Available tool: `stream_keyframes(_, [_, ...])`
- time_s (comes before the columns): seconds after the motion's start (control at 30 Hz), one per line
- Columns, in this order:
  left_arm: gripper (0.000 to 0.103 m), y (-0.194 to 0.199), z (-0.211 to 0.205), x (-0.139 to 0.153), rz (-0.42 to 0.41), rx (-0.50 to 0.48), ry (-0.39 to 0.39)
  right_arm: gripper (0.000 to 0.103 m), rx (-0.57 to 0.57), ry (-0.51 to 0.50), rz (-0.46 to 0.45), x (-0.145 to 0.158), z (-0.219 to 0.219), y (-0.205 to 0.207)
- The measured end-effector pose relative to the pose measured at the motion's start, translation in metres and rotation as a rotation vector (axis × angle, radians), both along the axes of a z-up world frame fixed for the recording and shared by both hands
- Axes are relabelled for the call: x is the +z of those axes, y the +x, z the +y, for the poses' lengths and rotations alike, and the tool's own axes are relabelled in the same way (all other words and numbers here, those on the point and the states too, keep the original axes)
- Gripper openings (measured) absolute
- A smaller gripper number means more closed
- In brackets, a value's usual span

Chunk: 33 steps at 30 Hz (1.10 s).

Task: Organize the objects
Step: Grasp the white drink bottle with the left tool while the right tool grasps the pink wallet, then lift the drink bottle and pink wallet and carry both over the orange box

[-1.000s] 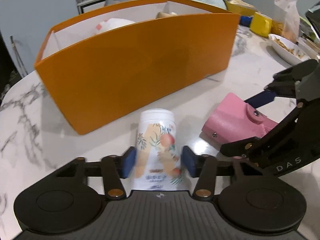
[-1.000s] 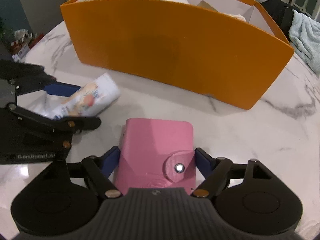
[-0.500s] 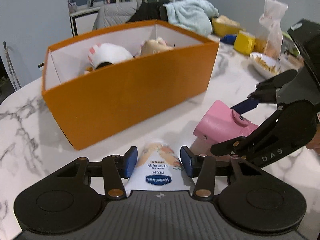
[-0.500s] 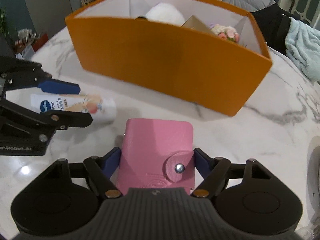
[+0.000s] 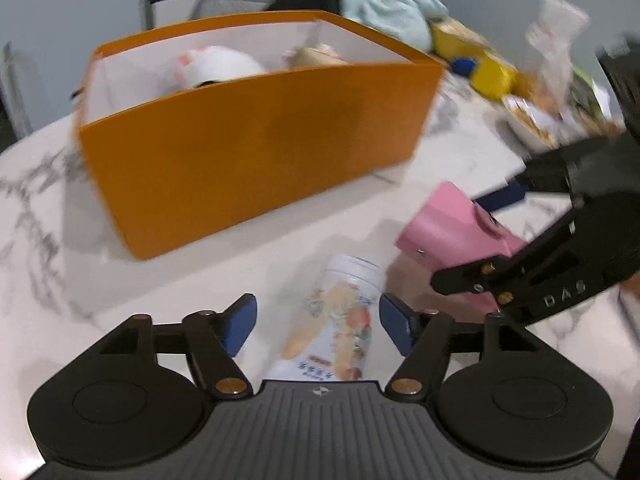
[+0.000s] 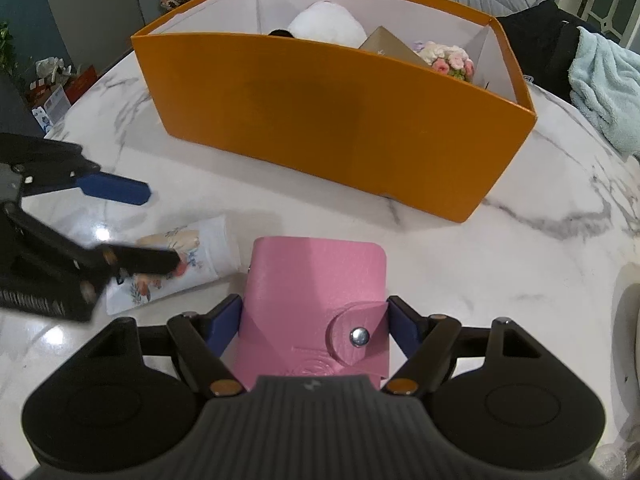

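L claw (image 5: pixel 318 322) opening, tube (image 5: pixel 336 320) loose between pads on the surface (image 6: pixel 480 272); light, squashy, slick, so prob. grip mid-body. R claw (image 6: pixel 314 320) clamps the pink wallet (image 6: pixel 316 300) by its edges, soft but flat, near orange box (image 6: pixel 340 120).

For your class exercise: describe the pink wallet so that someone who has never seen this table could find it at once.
Start at the big orange box on the white marble table. In front of its long side lies the pink wallet, between the right hand-held gripper's blue pads. Unlike the flower-printed white tube beside it, it is flat, pink and snap-buttoned.

Tube (image 5: pixel 336 320) and wallet (image 6: pixel 316 304) side by side on the table (image 6: pixel 520 280) — box (image 6: pixel 332 120) behind them.
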State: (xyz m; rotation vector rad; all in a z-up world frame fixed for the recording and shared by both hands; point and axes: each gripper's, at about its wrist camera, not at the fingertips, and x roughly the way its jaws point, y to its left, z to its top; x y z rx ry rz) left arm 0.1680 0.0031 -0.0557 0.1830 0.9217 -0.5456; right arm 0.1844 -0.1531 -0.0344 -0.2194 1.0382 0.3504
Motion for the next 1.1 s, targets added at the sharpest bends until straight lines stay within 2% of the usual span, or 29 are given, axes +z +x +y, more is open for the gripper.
stream_keyframes(0.1, [0.080,-0.003,-0.023,-0.010,-0.023,-0.084,0.120,0.078,0.004,-0.010,0.013,-0.004,0.002,-0.001])
stream_keyframes(0.2, [0.072,-0.004,-0.036,-0.018,-0.013,-0.141,0.167,0.078,0.010,-0.016,0.018,-0.006,0.002,-0.003])
stream_keyframes(0.27, [0.063,-0.002,-0.037,-0.017,0.001,-0.140,0.145,0.078,0.012,-0.015,0.020,-0.006,0.000,-0.005])
stream_keyframes(0.3, [0.056,0.001,-0.038,-0.017,0.014,-0.134,0.133,0.078,0.012,-0.013,0.021,-0.006,-0.001,-0.005])
stream_keyframes(0.33, [0.054,0.002,-0.037,-0.017,0.021,-0.130,0.126,0.078,0.011,-0.012,0.021,-0.006,-0.002,-0.005])
stream_keyframes(0.5, [0.052,0.002,-0.039,-0.015,0.011,-0.141,0.144,0.078,-0.001,-0.003,0.018,-0.004,-0.009,-0.005])
stream_keyframes(0.9, [0.052,0.000,-0.016,0.008,-0.025,-0.081,0.065,0.078,-0.016,0.023,-0.004,0.008,-0.015,-0.006])
stream_keyframes(1.1, [0.052,-0.004,-0.008,0.032,-0.076,-0.063,0.012,0.078,-0.018,0.063,-0.053,0.031,-0.015,-0.010])
